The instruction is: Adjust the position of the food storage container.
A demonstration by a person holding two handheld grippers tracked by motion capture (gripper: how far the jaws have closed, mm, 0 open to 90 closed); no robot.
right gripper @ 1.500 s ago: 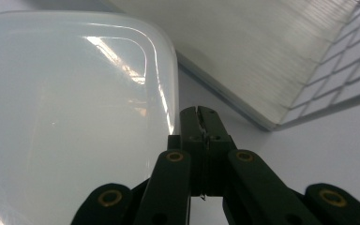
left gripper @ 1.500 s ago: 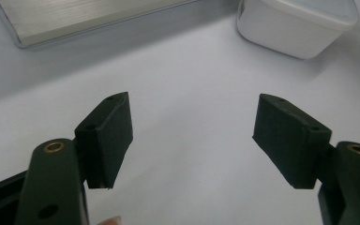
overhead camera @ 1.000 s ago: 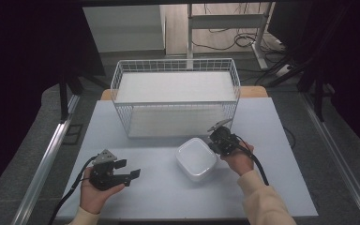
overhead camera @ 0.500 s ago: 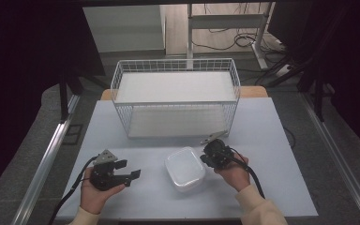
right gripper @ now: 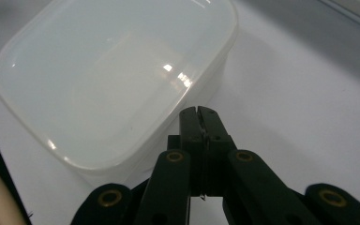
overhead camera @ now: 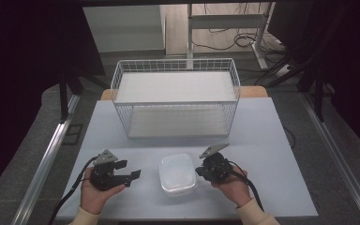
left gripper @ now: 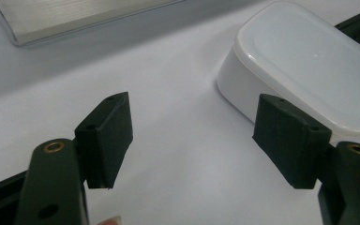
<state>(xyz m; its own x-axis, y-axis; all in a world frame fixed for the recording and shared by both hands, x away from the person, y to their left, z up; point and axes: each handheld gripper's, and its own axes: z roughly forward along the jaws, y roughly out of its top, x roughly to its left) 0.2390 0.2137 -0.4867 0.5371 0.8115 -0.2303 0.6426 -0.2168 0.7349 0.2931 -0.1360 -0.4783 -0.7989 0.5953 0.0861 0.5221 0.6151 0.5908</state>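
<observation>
The right claw (overhead camera: 201,172) – jaws shut, empty – has nudged the tub (overhead camera: 177,174) leftward across the counter (overhead camera: 272,140), toward the left claw (overhead camera: 132,174). That one waits wide open – the tub now sits between both, ready for grasping.

Pale table (overhead camera: 272,140), grey floor (overhead camera: 337,154), dark surroundings, cables (overhead camera: 225,40).

My left gripper (left gripper: 192,140) stands wide open over the table (left gripper: 168,84); the white container (left gripper: 309,65) sits beyond my right jaw.
</observation>
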